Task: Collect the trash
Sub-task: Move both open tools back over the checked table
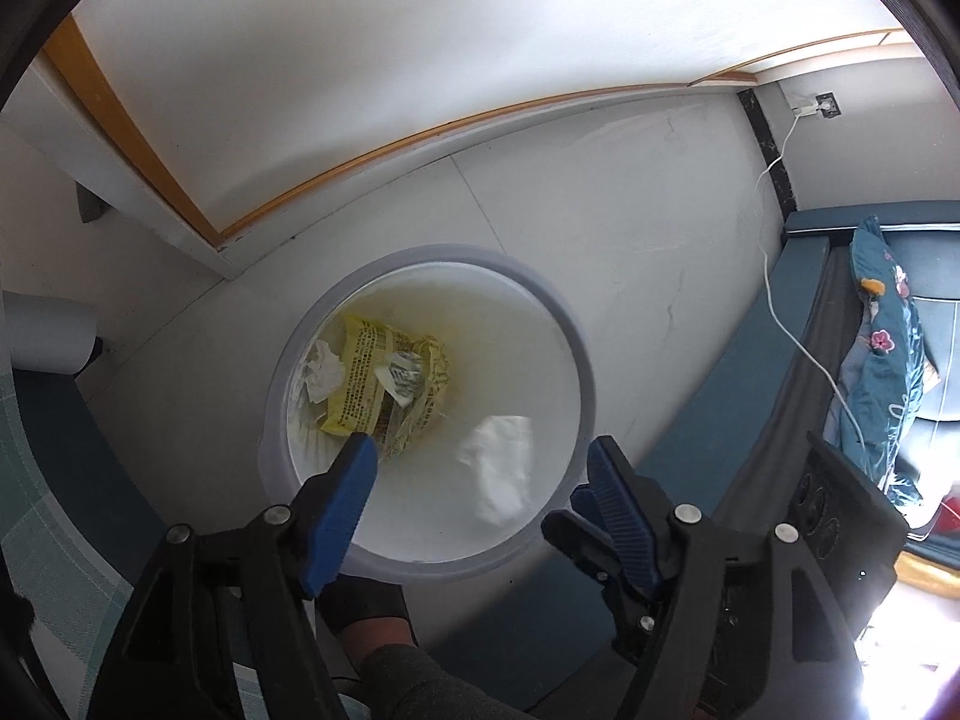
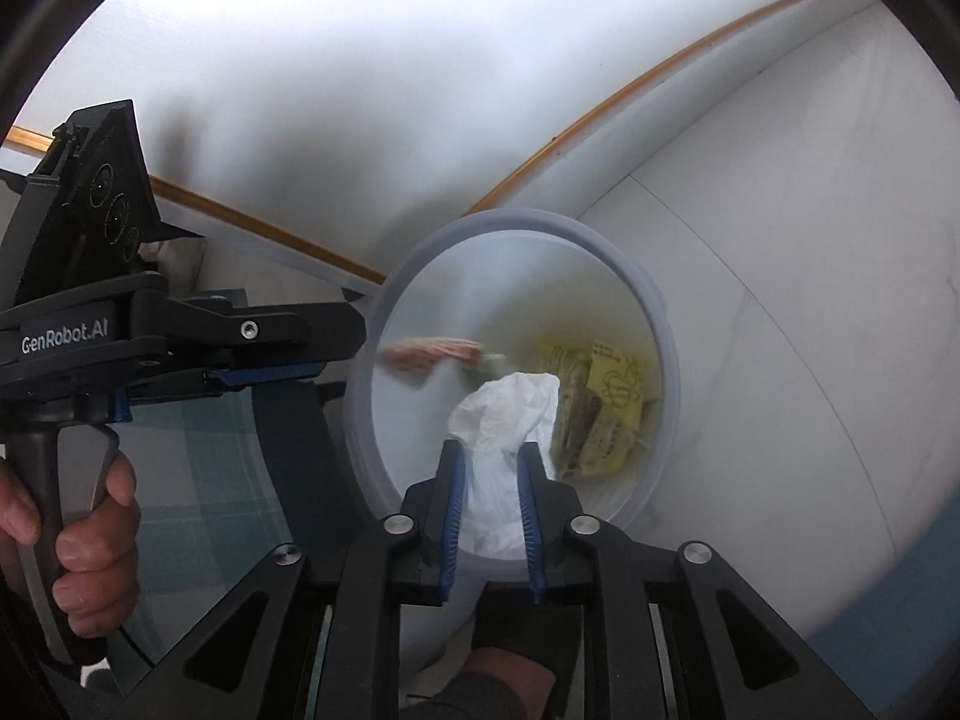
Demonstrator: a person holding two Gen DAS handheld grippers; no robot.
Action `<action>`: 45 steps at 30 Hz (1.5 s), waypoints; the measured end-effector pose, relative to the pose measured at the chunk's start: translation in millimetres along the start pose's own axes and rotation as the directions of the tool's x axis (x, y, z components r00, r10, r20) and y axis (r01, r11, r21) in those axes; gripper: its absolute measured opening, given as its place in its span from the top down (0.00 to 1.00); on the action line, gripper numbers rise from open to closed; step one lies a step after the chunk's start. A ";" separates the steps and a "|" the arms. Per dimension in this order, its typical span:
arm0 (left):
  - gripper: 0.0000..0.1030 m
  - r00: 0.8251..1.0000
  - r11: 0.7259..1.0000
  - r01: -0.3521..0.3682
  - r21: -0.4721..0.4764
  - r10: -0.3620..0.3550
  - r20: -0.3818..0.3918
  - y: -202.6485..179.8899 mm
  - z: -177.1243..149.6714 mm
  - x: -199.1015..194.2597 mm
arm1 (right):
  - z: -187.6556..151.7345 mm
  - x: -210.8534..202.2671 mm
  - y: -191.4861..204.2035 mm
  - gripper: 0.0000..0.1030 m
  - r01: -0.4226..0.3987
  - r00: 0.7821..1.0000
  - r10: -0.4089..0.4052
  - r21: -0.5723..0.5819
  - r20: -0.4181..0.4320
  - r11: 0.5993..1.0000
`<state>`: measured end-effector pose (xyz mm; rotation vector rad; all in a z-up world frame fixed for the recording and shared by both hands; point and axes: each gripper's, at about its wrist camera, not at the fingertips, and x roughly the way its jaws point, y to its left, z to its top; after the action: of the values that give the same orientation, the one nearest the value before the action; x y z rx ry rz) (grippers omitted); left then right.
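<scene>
Bin (image 1: 420,264), round and pale with a greyish rim, is standing on the light floor (image 1: 630,228) near a wall with an orange-trimmed skirting, and I am looking down into it from both wrist views. Inside it, a yellow printed wrapper (image 1: 384,384) is lying crumpled against the far-left part of the wall, with a small crumpled white tissue (image 1: 321,375) just beside it on the left. I am holding the left gripper (image 1: 483,456) over the bin's near rim with its blue-padded jaws spread wide and nothing between them; a blurred pinkish item (image 2: 432,354), visible only in the right wrist view, is appearing inside the bin just beyond that gripper's tip, and I cannot tell what it is or whether it is resting on anything. I am holding the right gripper (image 2: 489,456) over the opening with its jaws partly apart; a white tissue (image 2: 504,414) is sitting between the blue pads, and I cannot tell whether the pads are pressing on it. A hand (image 2: 84,546) is gripping the left gripper's handle. A white cable (image 1: 780,276) is running along the floor to a wall socket, beside a blue floral fabric (image 1: 882,348).
</scene>
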<state>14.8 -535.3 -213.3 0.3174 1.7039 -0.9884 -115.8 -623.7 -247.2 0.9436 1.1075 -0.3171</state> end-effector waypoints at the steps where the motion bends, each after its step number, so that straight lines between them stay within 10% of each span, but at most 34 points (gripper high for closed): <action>1: 0.29 1.000 1.000 -0.019 0.003 0.019 0.004 -1.0 -0.3 -2.5 | -1.6 3.0 2.6 0.68 -0.005 1.000 0.005 0.004 0.000 1.000; 10: 0.29 0.991 0.992 -0.113 0.061 0.108 0.081 -7.4 -18.0 -29.1 | -7.8 -13.7 3.6 0.53 -0.005 1.000 0.004 0.018 0.025 1.000; 14: 0.28 0.962 0.970 -0.232 0.078 0.217 0.165 -13.2 -36.0 -57.1 | -3.6 -43.9 6.1 0.52 -0.006 0.997 0.005 0.015 0.077 1.000; 22: 0.28 0.900 0.975 -0.222 0.000 0.205 0.385 -10.2 -81.5 -145.9 | -0.3 -124.7 41.6 0.47 0.000 0.973 0.014 -0.060 0.231 0.998; 28: 0.27 0.818 0.982 -0.185 -0.036 0.174 0.549 -6.6 -131.6 -214.2 | -7.5 -202.1 85.0 0.45 0.013 0.926 0.048 -0.158 0.375 0.987; 35: 0.27 0.645 0.971 -0.201 -0.126 0.228 0.729 9.2 -194.9 -281.8 | -30.2 -266.7 150.7 0.37 0.030 0.856 0.126 -0.292 0.502 0.956; 45: 0.18 0.453 0.937 -0.154 -0.315 0.350 0.820 65.5 -269.9 -348.5 | -88.9 -297.6 263.5 0.27 0.007 0.803 0.306 -0.523 0.511 0.852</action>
<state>7.9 -204.1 84.7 -0.0869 0.7399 -0.5569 -134.7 -464.9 127.4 0.4058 0.4881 -0.1450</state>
